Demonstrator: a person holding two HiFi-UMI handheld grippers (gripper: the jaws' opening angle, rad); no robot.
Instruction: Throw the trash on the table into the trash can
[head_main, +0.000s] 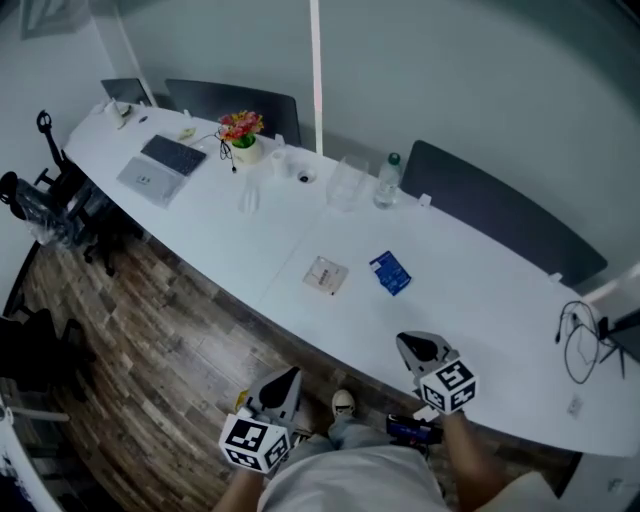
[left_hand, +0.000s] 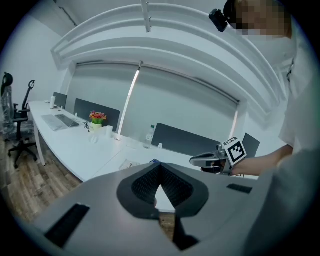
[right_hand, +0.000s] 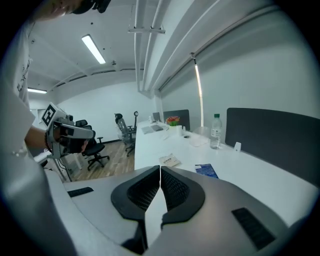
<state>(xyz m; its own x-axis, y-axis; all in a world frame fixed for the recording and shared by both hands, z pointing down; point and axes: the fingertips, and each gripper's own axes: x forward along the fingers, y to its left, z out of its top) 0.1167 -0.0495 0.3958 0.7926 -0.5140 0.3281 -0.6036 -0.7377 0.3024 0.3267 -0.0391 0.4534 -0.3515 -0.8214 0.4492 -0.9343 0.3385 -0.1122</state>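
Two pieces of trash lie flat on the white table (head_main: 480, 300) and neither is picked up, so I judge you are at the approach, before the first grasp.

Farthest left, your left gripper (head_main: 288, 378) hangs off the table's near edge, above the wood floor. Its jaws are pressed together with nothing between them.

Right of it and farther in lies the pale packet (head_main: 326, 274). It is close to square and turned a little askew, so I cannot name a long axis for it.

Just right of that, apart from it, sits the blue packet (head_main: 390, 272). Its long axis runs from far-left to near-right.

Your right gripper (head_main: 407, 347) is over the near edge, nearest the blue packet, with its jaws closed and empty too.

Next you will need to open one pair of jaws, come down low across a packet's short side, and lift a thin edge off the tabletop. No trash can shows in any view, so you will have to find it before you carry anything.
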